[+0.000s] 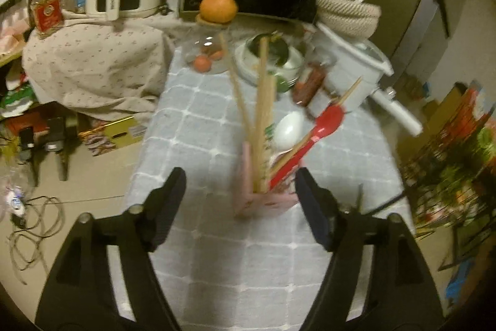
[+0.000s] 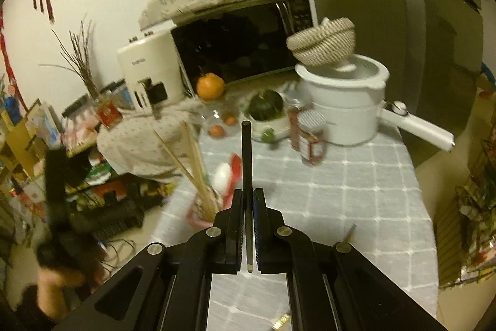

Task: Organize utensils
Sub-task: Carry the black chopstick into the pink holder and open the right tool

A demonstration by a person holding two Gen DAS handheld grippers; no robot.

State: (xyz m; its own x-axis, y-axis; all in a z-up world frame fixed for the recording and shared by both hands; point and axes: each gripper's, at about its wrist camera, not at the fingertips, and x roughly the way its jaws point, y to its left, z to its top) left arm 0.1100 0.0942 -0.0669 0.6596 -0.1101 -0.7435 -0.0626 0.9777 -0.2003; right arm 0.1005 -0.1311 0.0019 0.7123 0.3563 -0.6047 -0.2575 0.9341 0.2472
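A pink utensil holder (image 1: 263, 202) stands on the grey checked tablecloth (image 1: 217, 253). It holds wooden chopsticks (image 1: 263, 101), a red spoon (image 1: 313, 138) and a white spoon (image 1: 288, 127). My left gripper (image 1: 240, 191) is open, its fingers on either side of the holder, a little in front of it. My right gripper (image 2: 248, 200) is shut on a black-handled utensil (image 2: 246, 157) that sticks up and forward. In the right wrist view the holder (image 2: 203, 211) with chopsticks (image 2: 192, 163) is just left of the gripper.
At the table's far end stand a white pot (image 2: 347, 104) with a woven basket (image 2: 322, 41) on it, jars (image 2: 310, 138), a bowl with a green squash (image 2: 266, 106), a glass jar topped by an orange (image 2: 210, 86), and a microwave (image 2: 241, 42). A small utensil (image 2: 350, 230) lies on the cloth at right.
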